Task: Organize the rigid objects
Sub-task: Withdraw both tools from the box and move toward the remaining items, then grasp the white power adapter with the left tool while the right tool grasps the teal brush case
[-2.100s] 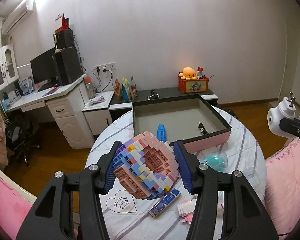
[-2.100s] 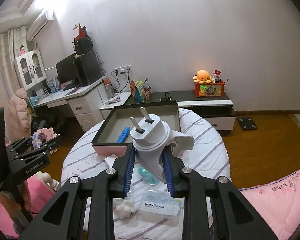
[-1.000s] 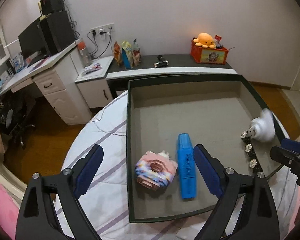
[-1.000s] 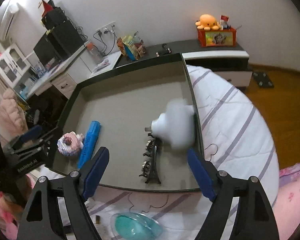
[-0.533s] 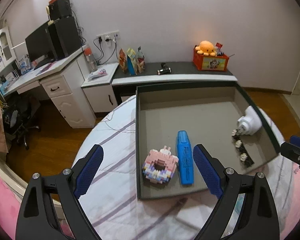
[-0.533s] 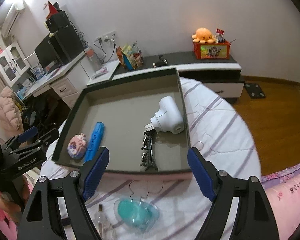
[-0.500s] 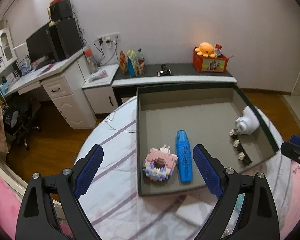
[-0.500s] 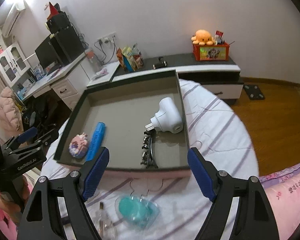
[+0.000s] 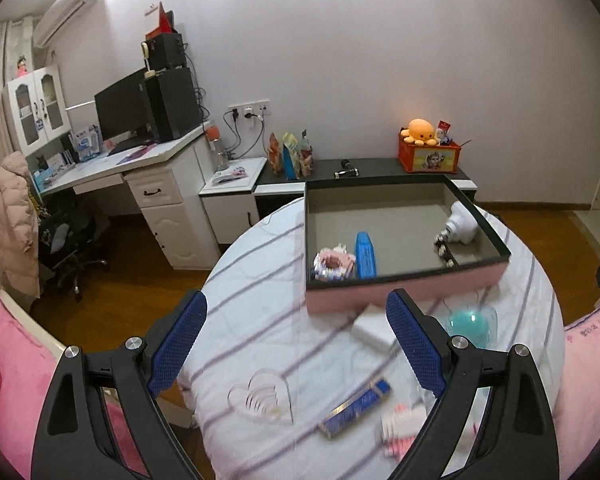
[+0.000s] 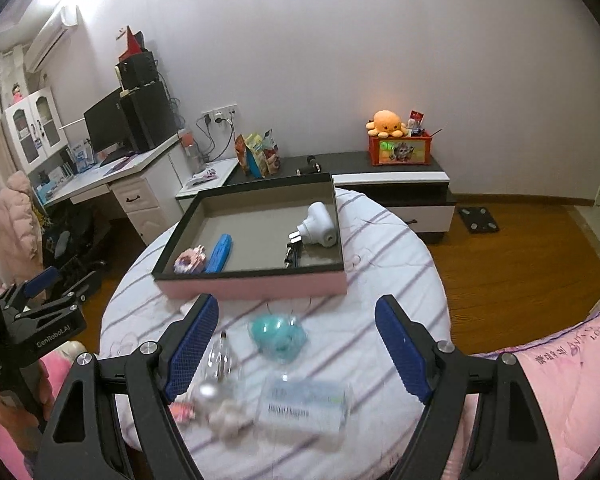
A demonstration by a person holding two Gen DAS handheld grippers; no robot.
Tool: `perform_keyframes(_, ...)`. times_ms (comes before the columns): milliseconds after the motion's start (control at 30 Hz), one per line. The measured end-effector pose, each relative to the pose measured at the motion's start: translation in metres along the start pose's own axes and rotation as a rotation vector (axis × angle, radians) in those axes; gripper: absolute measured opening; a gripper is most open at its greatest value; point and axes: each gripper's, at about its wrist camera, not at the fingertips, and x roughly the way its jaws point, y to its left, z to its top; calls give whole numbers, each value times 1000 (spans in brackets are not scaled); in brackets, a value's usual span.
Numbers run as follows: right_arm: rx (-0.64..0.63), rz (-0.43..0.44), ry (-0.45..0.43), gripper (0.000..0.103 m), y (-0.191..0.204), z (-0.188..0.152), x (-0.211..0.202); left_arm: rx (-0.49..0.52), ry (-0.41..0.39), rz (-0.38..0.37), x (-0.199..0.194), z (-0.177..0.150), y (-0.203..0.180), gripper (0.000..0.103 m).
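Note:
A pink-sided tray [image 9: 404, 294] [image 10: 260, 286] on the round table holds a pastel brick donut [image 9: 334, 265] [image 10: 190, 261], a blue marker [image 9: 365, 254] [image 10: 219, 254], a white plug adapter [image 9: 462, 226] [image 10: 318, 224] and a dark hair clip [image 10: 291, 254]. My left gripper [image 9: 296, 344] is open and empty, held back from the tray over the near table. My right gripper [image 10: 296, 348] is open and empty above a teal object [image 10: 278, 334].
Loose on the striped tablecloth: a clear heart [image 9: 260, 398], a blue bar [image 9: 356, 404], a white block [image 9: 374, 330], a dental flosser box [image 10: 302, 404], a small glass bottle [image 10: 220, 356]. Pink bedding [image 10: 560, 380] lies right. A desk [image 9: 140, 176] stands far left.
Both grippers let go of the brick donut and the plug adapter into the tray, opened, then pulled back and up from the tray toward the near table edge.

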Motion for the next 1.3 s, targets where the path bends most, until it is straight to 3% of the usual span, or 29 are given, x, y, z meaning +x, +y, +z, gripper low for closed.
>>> perform_keyframes(100, -16, -16, -1, 82, 5, -15, -12, -2, -14, -7, -17, -19, -2, 100)
perform_keyframes(267, -37, -28, 3, 83, 9, -25, -20, 11, -32, 4, -32, -28, -2, 101)
perform_keyframes(600, -49, -49, 17, 83, 11, -26, -14, 12, 11, -3, -19, -27, -6, 101)
perform_keyframes(833, -52, -28, 108, 83, 11, -23, 24, 44, 87, -26, 19, -25, -17, 101)
perform_keyframes(1300, -89, -20, 404, 83, 11, -33, 148, 109, 317, -119, 132, -30, -57, 101)
